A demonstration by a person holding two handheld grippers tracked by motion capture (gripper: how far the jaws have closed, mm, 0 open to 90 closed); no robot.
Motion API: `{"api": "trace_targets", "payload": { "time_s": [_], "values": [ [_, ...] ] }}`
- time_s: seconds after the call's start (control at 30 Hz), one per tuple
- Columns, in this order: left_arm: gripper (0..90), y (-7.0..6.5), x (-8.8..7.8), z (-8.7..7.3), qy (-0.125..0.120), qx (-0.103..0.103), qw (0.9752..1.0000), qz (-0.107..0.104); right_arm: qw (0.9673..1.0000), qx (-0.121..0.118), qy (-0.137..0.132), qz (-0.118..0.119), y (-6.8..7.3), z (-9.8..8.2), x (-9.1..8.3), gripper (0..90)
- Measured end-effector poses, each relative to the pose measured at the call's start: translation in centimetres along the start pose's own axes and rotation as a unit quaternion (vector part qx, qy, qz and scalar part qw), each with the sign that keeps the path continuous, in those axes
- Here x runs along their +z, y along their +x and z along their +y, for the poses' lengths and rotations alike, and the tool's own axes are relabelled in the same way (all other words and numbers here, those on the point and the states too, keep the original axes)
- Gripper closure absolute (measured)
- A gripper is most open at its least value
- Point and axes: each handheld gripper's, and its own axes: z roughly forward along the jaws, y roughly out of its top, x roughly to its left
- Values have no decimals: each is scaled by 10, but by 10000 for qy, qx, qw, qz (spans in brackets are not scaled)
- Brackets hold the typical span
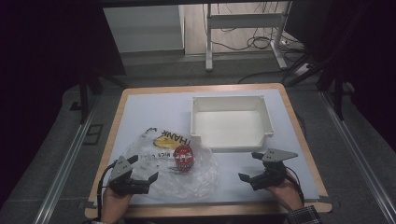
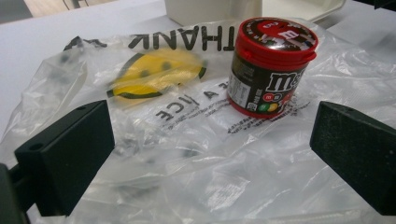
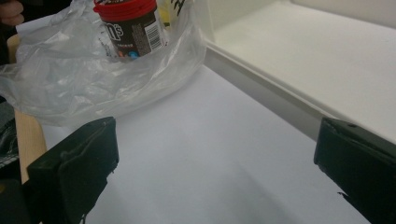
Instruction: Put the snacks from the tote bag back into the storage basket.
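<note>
A red-lidded candy tub (image 1: 184, 157) (image 2: 268, 67) (image 3: 131, 27) stands upright on a clear plastic bag (image 1: 175, 163) (image 2: 187, 140) (image 3: 93, 79) printed with a yellow smiley and black letters. My left gripper (image 1: 144, 169) (image 2: 212, 154) rests at the bag's near left edge, open, its jaws wide apart over the crumpled plastic and short of the tub. My right gripper (image 1: 251, 166) (image 3: 215, 182) hovers open over the bare white mat (image 1: 233, 179) (image 3: 210, 154), to the right of the bag and just in front of the white bin (image 1: 231, 122) (image 3: 327, 70). Nothing is between either pair of jaws.
The white bin is empty and sits at the mat's far right. The mat covers a wooden table (image 1: 205, 212) whose edge shows all round. Beyond the table are dark floor, cables and a white frame (image 1: 243, 28).
</note>
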Motion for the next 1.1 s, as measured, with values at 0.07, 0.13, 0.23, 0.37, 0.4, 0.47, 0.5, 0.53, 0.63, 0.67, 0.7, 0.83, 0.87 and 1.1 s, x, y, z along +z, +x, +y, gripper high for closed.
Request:
{"api": "trace_targets", "payload": {
  "time_s": [0.07,0.13,0.23,0.37,0.4,0.47,0.5,0.53,0.63,0.67,0.7,0.83,0.87,1.1],
  "values": [
    [0,0,0,0,-17,-1,10000,29,10000,13,-24,-6,-1,0,-1,2],
    [0,1,0,0,-56,-58,10000,49,10000,37,-38,-47,-1,0,-2,2],
    [0,3,0,0,-103,-127,9998,72,10000,45,-8,-70,-1,-1,-1,2],
    [0,5,1,0,-2,-131,9998,121,9999,58,32,-97,0,-1,-1,1],
    [0,5,1,0,-2,-131,9998,121,9999,58,32,-97,0,-1,-1,1],
    [0,5,2,-1,5,-71,9999,132,9999,108,38,-91,0,-1,-1,2],
    [0,5,2,-1,-5,-63,9999,155,9999,120,50,-80,0,-1,0,2],
    [0,5,2,-1,-10,-59,9998,178,9999,120,70,-88,0,-1,0,2],
    [0,6,1,-1,-28,-63,9997,231,9999,91,83,-75,1,-1,0,2],
    [0,6,1,-1,-28,-63,9997,231,9999,91,83,-75,1,-1,0,2],
    [0,7,1,-2,-38,-70,9997,245,9999,62,78,-64,2,-1,1,2],
    [0,7,1,-2,-34,-76,9997,248,9998,-20,145,-99,3,0,2,2],
    [0,7,1,-2,-27,-58,9997,246,9998,0,149,-95,3,0,3,2],
    [0,6,2,-2,-29,-33,9997,234,9999,-50,59,-94,5,2,3,2]
  ]
}}
